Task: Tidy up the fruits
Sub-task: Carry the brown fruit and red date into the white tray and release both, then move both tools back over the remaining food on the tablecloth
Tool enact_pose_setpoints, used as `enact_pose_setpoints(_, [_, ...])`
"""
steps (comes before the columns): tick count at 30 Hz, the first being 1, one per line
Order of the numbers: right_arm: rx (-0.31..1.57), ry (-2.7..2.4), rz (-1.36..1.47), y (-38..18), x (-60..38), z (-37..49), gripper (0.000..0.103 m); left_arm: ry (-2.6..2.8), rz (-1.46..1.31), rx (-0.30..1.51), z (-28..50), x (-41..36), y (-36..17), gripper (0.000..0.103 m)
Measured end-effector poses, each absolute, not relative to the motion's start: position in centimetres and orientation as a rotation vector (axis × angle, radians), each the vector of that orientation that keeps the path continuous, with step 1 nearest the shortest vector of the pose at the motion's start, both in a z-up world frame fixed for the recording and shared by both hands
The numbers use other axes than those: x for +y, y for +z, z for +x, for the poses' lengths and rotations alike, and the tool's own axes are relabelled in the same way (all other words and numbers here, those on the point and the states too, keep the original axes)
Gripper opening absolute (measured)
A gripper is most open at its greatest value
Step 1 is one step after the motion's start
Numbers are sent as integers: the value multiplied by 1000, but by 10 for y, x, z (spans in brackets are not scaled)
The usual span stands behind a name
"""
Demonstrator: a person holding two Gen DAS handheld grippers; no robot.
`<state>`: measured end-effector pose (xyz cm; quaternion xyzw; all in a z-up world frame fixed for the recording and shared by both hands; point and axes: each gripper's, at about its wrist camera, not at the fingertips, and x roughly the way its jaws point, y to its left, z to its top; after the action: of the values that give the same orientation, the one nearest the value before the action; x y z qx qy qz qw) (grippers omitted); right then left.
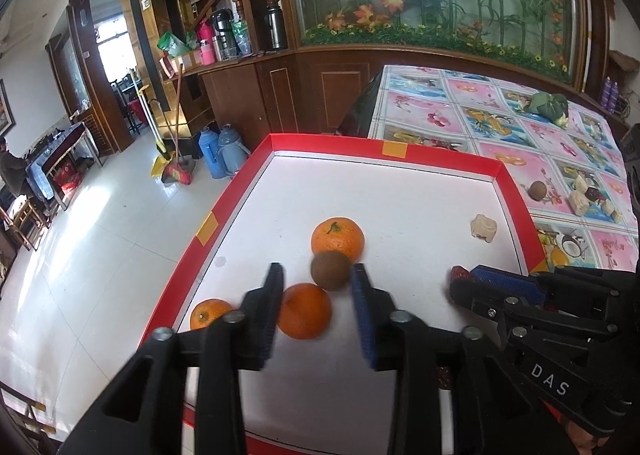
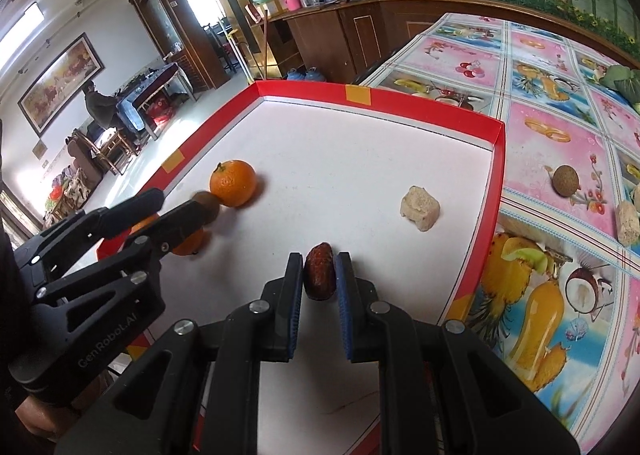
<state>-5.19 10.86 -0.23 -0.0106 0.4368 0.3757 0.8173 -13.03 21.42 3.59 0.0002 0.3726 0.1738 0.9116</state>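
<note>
Pinching a dark red fruit [image 2: 319,273] between nearly closed fingers, the right claw [image 2: 319,275] is hovering low over the red-rimmed tray [image 2: 498,159] — the left claw [image 1: 318,275] is spreading wide around an orange [image 1: 305,310] and a brown fruit [image 1: 330,270], with another orange [image 1: 338,238] sitting beyond.

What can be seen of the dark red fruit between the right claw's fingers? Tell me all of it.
The dark red, wrinkled, oblong fruit looks like a dried date, with a glossy, leathery skin. It stands roughly on end, its long axis pointing away from the camera, pinched between the two blue-padded fingers of the right claw, one on each side. Below it is the white floor of the red-rimmed tray; whether it touches that floor cannot be told. Nothing else is near it.
</note>
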Motion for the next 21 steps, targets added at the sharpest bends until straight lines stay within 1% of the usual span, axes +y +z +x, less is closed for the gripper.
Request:
enact_pose_setpoints(1, [934,805,-10,-1,107,-51,19,366,2,765,-131,214,37,50])
enact_pose_setpoints(3, [933,817,22,1,102,-49,19,378,9,763,-131,213,38,53])
enact_pose_setpoints(5, [913,819,44,6,95,-48,19,387,5,761,-132,213,41,60])
enact_pose_setpoints(9, [878,794,65,14,78,-44,19,392,13,762,-129,208,43,62])
enact_pose_setpoints(16, [878,715,161,18,29,-18,19,366,43,777,-122,187,42,64])
enact_pose_setpoints(21, [862,652,206,21,-10,-3,19,342,76,791,-117,168,42,67])
